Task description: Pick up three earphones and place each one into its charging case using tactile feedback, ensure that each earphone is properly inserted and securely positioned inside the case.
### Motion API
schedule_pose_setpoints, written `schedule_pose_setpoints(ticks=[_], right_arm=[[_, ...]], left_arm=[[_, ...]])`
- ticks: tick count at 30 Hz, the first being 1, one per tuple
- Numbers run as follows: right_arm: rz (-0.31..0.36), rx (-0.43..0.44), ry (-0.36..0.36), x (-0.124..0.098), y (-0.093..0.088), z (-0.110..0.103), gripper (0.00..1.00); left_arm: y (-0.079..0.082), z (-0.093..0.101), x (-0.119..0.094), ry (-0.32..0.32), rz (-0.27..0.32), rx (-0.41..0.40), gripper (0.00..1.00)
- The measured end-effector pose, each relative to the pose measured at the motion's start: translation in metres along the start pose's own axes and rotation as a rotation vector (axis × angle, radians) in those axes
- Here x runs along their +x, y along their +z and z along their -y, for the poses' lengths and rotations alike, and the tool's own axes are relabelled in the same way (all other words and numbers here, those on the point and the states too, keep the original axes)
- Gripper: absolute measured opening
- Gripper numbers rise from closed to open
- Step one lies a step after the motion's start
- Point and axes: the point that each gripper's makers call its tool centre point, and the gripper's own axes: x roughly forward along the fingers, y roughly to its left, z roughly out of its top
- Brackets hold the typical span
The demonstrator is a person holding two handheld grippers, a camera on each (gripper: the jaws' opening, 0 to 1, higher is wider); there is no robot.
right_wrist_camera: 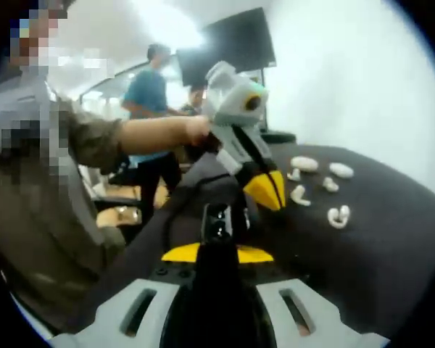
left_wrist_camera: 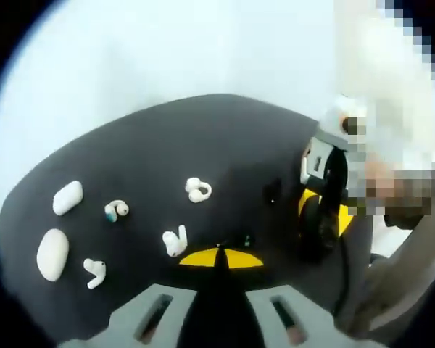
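Left gripper view: matte black tabletop [left_wrist_camera: 203,138] with a curved far edge against a white wall. Two smooth white oval cases [left_wrist_camera: 53,254] lie at left, closed; four small white earphones [left_wrist_camera: 198,190] lie scattered beside them, apart. Left gripper [left_wrist_camera: 219,255] fingers pressed together, empty.

Right gripper view: right gripper [right_wrist_camera: 219,250] fingers pressed together, empty; the left gripper's yellow tips hover near the earphones.

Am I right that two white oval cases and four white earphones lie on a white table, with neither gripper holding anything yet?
Not quite: the table is dark, not white, as the left gripper view shows. The two cases and four earphones do lie there.
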Motion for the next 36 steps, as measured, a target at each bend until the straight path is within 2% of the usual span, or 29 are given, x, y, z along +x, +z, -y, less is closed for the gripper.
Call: schedule_pose_setpoints(ticks=[4,6,8,9,11,12,13,15,17,20,23,34,36], right_arm=[[0.0,0.002,0.001,0.0,0.0,0.0,0.18],[0.0,0.001,0.001,0.0,0.0,0.0,0.18],[0.001,0.003,0.001,0.0,0.0,0.0,0.18],[0.002,0.004,0.001,0.0,0.0,0.0,0.18],[0.003,0.004,0.001,0.0,0.0,0.0,0.18],[0.003,0.004,0.001,0.0,0.0,-0.001,0.18],[0.003,0.005,0.002,0.0,0.0,-0.001,0.18],[0.004,0.006,0.002,0.0,0.0,-0.001,0.18],[0.004,0.006,0.004,0.0,0.0,-0.001,0.18],[0.004,0.008,0.005,0.0,0.0,-0.001,0.18],[0.004,0.008,0.006,0.0,0.0,-0.001,0.18],[0.006,0.016,0.005,0.001,0.0,0.0,0.18],[0.006,0.015,0.003,0.001,0.0,0.0,0.18]], left_arm=[[-0.001,0.005,-0.005,0.005,0.002,0.044,0.01],[0.012,0.0,-0.007,0.03,0.053,0.117,0.12],[0.021,0.001,-0.008,0.013,0.082,0.188,0.17],[0.02,0.0,-0.008,0.001,0.064,0.179,0.14],[0.016,-0.002,-0.005,-0.037,-0.001,0.222,0.1],[0.015,-0.005,-0.003,-0.032,-0.015,0.246,0.11],[0.016,-0.005,0.0,-0.049,-0.019,0.302,0.13],[0.015,-0.006,0.005,-0.058,-0.031,0.321,0.2],[0.012,-0.002,0.008,-0.088,-0.044,0.35,0.2],[0.009,0.002,0.01,-0.129,-0.065,0.324,0.12],[0.006,0.005,0.008,-0.122,-0.066,0.307,0.09],[-0.013,0.031,-0.011,-0.193,-0.097,0.255,0.1],[-0.013,0.026,-0.014,-0.163,-0.097,0.288,0.1]])
